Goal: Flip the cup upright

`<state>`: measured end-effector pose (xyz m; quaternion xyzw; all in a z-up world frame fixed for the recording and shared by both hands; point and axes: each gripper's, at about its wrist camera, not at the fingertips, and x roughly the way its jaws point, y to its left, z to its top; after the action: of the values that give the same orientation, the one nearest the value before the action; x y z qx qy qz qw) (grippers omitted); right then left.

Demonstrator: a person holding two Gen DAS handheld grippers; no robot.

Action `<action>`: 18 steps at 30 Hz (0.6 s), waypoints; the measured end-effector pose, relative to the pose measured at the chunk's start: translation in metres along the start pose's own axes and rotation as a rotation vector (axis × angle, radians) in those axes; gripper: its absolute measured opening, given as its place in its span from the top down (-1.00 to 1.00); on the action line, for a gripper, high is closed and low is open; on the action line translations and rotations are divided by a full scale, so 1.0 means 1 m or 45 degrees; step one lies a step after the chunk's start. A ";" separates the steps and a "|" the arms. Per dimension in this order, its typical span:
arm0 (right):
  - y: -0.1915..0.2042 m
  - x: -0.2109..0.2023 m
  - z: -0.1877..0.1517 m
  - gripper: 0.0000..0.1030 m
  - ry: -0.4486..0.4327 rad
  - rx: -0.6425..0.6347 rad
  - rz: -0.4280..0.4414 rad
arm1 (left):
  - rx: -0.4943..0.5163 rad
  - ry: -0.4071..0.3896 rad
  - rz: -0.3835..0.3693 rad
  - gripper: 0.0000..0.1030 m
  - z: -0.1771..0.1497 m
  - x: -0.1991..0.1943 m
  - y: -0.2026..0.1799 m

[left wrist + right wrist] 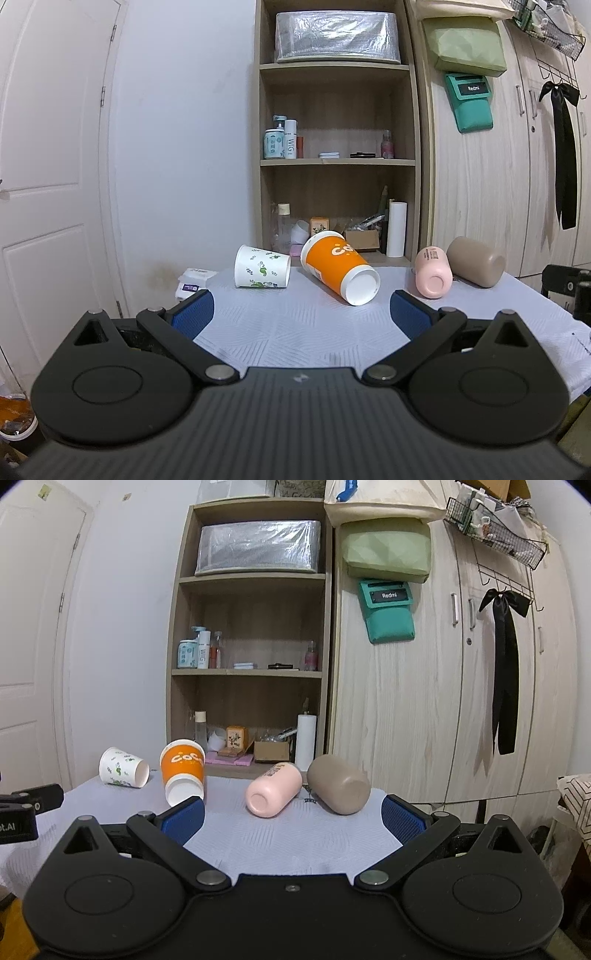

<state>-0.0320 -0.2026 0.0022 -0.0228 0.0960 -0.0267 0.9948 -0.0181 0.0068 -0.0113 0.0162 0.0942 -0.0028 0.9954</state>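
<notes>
Several cups lie on their sides on the table (295, 325): a white floral paper cup (261, 272), an orange paper cup (338, 267), a pink cup (433, 272) and a tan cup (475, 261). In the right wrist view the same cups show: floral (123, 768), orange (183, 770), pink (273, 790), tan (338, 784). My left gripper (301, 314) is open and empty, short of the orange cup. My right gripper (293, 821) is open and empty, short of the pink and tan cups.
A wooden shelf unit (338, 162) with bottles and boxes stands behind the table, a wardrobe (461, 664) to its right. A white tissue pack (194, 281) lies at the table's far left corner. The other gripper shows at the left edge (22, 812).
</notes>
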 end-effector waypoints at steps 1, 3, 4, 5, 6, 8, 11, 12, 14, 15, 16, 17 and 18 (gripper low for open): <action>0.000 0.000 0.000 -1.00 0.005 0.002 0.000 | 0.002 0.003 0.001 -1.00 0.000 0.000 0.000; -0.001 0.001 0.001 -1.00 0.015 0.006 -0.001 | -0.007 0.019 -0.002 -1.00 0.000 0.002 0.000; -0.001 0.002 0.001 -1.00 0.023 0.006 -0.001 | -0.022 0.032 -0.009 -1.00 0.000 0.003 0.001; 0.000 0.003 0.001 -1.00 0.030 0.006 -0.001 | -0.043 0.049 -0.021 -1.00 -0.001 0.004 0.003; -0.001 0.004 0.002 -1.00 0.035 0.005 -0.001 | -0.060 0.062 -0.032 -1.00 -0.001 0.005 0.004; 0.000 0.005 0.001 -1.00 0.043 0.003 -0.002 | -0.071 0.068 -0.038 -1.00 -0.003 0.006 0.006; 0.001 0.006 -0.001 -1.00 0.051 0.004 -0.001 | -0.046 0.058 -0.017 -1.00 -0.003 0.006 0.005; 0.001 0.006 -0.001 -1.00 0.055 0.004 0.000 | -0.042 0.056 -0.015 -1.00 -0.004 0.006 0.005; 0.000 0.007 -0.001 -1.00 0.060 0.003 0.003 | -0.038 0.057 -0.018 -1.00 -0.004 0.007 0.004; 0.000 0.007 -0.002 -1.00 0.063 0.002 0.003 | -0.035 0.057 -0.020 -1.00 -0.004 0.007 0.003; 0.001 0.007 -0.002 -1.00 0.065 0.001 0.002 | -0.029 0.057 -0.020 -1.00 -0.005 0.007 0.002; 0.001 0.007 -0.003 -1.00 0.067 0.000 0.002 | -0.025 0.057 -0.019 -1.00 -0.005 0.007 0.001; 0.001 0.008 -0.003 -1.00 0.070 0.001 0.002 | -0.019 0.056 -0.018 -1.00 -0.005 0.007 0.001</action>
<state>-0.0249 -0.2023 -0.0018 -0.0217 0.1234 -0.0266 0.9918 -0.0121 0.0076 -0.0180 0.0082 0.1163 -0.0087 0.9931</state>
